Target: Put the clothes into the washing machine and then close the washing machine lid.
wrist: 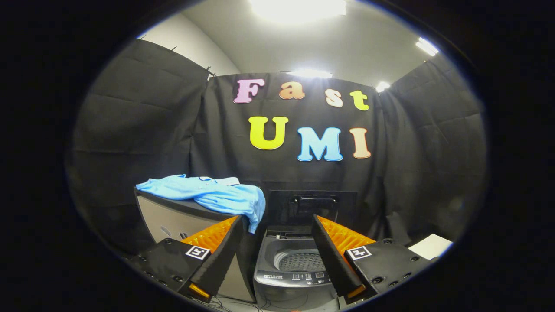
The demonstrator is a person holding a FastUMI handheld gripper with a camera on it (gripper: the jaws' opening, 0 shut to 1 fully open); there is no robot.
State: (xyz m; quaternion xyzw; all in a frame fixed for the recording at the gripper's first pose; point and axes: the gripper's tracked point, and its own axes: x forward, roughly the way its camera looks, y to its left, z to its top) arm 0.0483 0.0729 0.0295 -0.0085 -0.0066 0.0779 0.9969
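Gripper: two wedge-shaped fingers with ribbed inner faces, set apart with a gap between them, mounted on matte black blocks. Each block carries a square black-and-white marker and round screws.

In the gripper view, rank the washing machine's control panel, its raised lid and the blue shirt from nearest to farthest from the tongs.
The tongs are open and hold nothing.
1. Control panel: nearest, low between the fingers, on the washing machine's front edge.
2. Blue shirt: just beyond the left finger, draped over the cabinet beside the machine.
3. Raised lid: farthest, upright behind the drum, against the booth wall.
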